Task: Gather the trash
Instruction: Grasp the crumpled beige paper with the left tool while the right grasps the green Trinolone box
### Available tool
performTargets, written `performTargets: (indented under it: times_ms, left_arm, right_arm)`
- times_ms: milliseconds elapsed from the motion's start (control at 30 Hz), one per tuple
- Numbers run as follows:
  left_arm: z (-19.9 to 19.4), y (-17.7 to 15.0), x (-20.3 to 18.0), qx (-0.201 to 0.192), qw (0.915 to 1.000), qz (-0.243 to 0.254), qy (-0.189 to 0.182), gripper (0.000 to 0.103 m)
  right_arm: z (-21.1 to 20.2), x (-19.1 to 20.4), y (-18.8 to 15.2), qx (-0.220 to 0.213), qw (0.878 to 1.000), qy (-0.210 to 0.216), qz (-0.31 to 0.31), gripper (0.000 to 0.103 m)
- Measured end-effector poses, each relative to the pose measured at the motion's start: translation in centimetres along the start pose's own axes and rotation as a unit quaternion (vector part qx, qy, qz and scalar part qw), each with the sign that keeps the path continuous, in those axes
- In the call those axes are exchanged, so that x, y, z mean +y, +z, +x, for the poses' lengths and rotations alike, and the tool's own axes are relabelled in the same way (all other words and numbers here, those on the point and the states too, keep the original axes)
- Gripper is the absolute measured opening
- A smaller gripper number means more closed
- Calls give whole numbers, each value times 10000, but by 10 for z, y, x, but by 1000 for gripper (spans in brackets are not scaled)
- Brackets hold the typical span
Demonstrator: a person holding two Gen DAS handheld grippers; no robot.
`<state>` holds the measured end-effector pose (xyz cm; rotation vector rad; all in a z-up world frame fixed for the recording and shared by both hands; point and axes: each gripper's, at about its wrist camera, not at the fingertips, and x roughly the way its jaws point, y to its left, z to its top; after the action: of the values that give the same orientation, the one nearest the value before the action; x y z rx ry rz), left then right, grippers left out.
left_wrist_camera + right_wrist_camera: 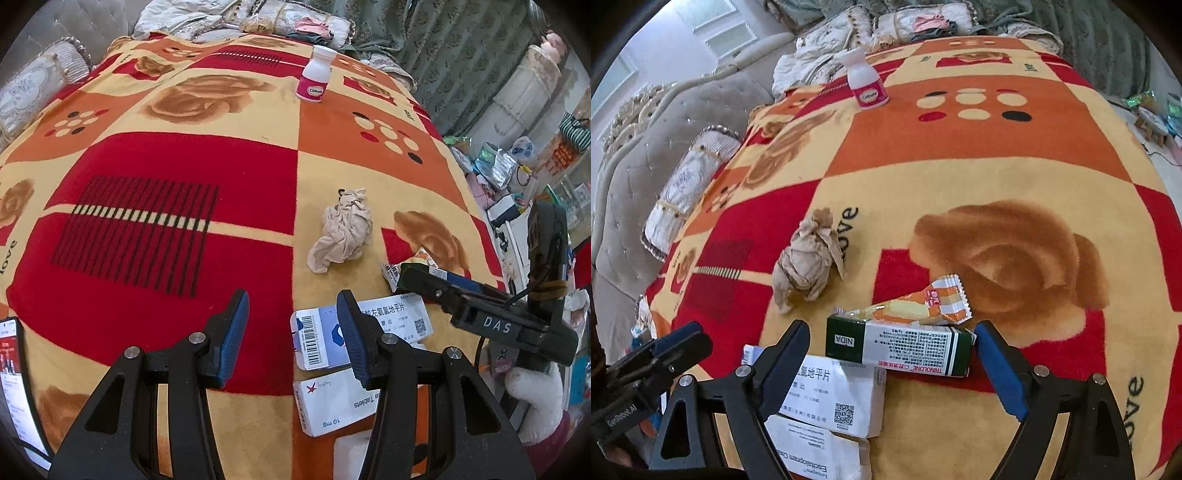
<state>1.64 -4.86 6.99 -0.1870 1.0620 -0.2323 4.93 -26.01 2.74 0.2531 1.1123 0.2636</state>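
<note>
Scene: a bed covered by a patterned blanket point(147, 155) in red, orange and cream.

Far left, left wrist view: a phone point(16, 387) with a lit screen lies at the blanket's edge.

Left gripper point(291, 332): jaws partly apart, nothing between the pads. Its right finger stands in front of a blue-and-white medicine box point(391, 317) with a barcode end; whether it touches the box cannot be told. A second white box point(332, 406) lies just below the first, the two touching or nearly so.

Centre: a crumpled beige tissue point(343, 232) rests alone on the cream patch, apart from the boxes. Farther back, a white pill bottle point(316, 74) with a pink label stands upright, well apart from everything else.

Right: a green-and-white box point(905, 347) lies flat on the blanket, one corner overlapping the blue-and-white box point(842, 398). A snack wrapper point(916, 306), orange and white with crimped ends, lies against its far side.

Right gripper point(890, 362): jaws wide apart, astride the green-and-white box; pads not pressing on it. A gap shows at the left pad; the right pad sits just beside the box end.

Right edge, left wrist view: a white-gloved hand point(532, 398) holds the right gripper's handle.
</note>
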Motion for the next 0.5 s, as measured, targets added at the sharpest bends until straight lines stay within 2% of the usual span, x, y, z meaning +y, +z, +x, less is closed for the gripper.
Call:
performTargets:
  times_ms: [100, 200, 367, 433, 500]
  left_arm:
    - [2, 2, -1, -10, 10000, 16, -3, 48]
    - [5, 7, -6, -52, 10000, 20, -54, 48]
    - [19, 20, -18, -130, 9996, 114, -242, 48]
    - [30, 28, -27, -103, 9991, 233, -338, 55]
    - [44, 35, -36, -47, 9988, 390, -306, 56]
  right_arm:
    - [3, -2, -1, 9, 10000, 18, -1, 88]
    - [3, -3, -3, -19, 10000, 45, -82, 77]
    - [-18, -4, -9, -342, 9991, 85, -252, 76]
    - [-27, -7, -12, -404, 9987, 86, -283, 76]
    - [-37, -13, -17, -462, 9985, 87, -286, 76]
